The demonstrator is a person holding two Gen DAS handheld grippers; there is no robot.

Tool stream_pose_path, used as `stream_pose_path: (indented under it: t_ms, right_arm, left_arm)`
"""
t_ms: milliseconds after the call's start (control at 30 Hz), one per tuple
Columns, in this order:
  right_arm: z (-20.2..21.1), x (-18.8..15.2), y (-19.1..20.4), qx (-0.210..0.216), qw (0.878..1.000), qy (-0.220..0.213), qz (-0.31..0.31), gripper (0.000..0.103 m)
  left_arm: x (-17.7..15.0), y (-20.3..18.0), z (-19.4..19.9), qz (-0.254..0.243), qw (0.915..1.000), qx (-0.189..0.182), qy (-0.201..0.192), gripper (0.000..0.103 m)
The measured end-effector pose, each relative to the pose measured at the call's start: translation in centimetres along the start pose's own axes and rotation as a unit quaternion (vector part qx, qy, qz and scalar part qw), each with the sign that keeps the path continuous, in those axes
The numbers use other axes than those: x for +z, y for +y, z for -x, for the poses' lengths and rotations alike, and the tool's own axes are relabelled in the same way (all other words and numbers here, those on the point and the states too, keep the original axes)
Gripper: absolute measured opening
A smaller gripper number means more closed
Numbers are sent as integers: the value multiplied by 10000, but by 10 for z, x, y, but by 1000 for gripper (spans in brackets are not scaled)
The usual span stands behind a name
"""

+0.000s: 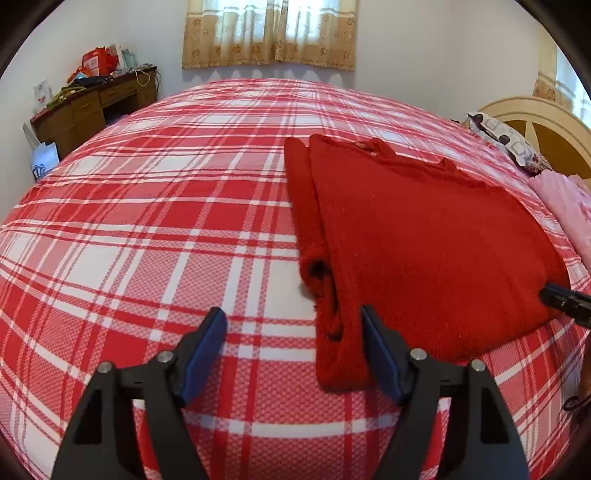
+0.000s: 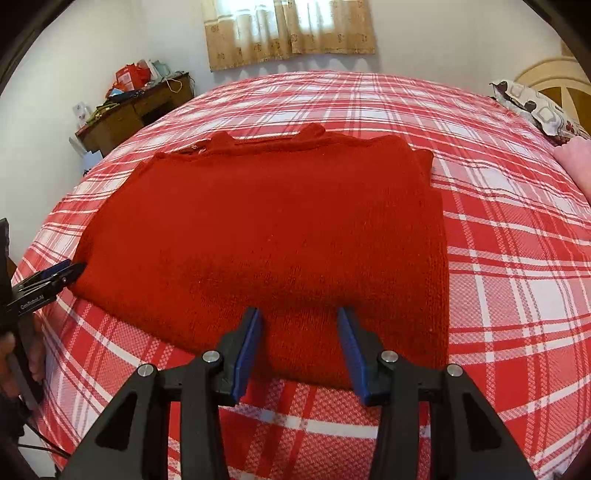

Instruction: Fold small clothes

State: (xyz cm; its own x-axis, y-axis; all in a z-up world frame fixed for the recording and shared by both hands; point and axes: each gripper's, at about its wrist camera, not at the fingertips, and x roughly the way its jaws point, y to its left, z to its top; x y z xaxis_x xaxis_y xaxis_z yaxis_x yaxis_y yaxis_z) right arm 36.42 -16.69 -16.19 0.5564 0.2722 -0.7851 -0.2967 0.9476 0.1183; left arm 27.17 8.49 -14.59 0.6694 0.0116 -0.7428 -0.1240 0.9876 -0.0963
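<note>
While tongs (image 2: pixel 299 350) gape, red sweater (image 2: pixel 266 236) flat

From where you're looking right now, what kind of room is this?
Most likely a home bedroom. A large bed under a red-and-white plaid sheet fills the view, with a headboard and patterned pillow at one end, plus a cluttered wooden desk and a curtained window.

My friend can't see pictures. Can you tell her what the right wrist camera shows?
A red sweater lies flat on a bed with a red and white checked sheet. The right tool stands open over the sweater's near edge, and the left tool's tip shows at its left edge.
</note>
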Motion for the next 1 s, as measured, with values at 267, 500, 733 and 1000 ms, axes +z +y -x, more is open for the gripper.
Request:
stream_pose_path:
  t_ms: [267,500,733,1000]
  right_arm:
    - [16,7,32,-118,9987,-72,489,47]
    - [17,7,91,178,9925,-162,1197,47]
    - [9,-4,161,172,9740,-247,2245,51]
    - [-6,-20,218,8,9491,-331,3134,52]
  left_arm:
    - [0,18,11,303,9988,-380,-115,83]
    - [8,49,20,591,9975,-316,-219,89]
    - [25,75,10,844,9951,-475,-177,89]
    - [42,77,-20,985,9882,-1170,93,89]
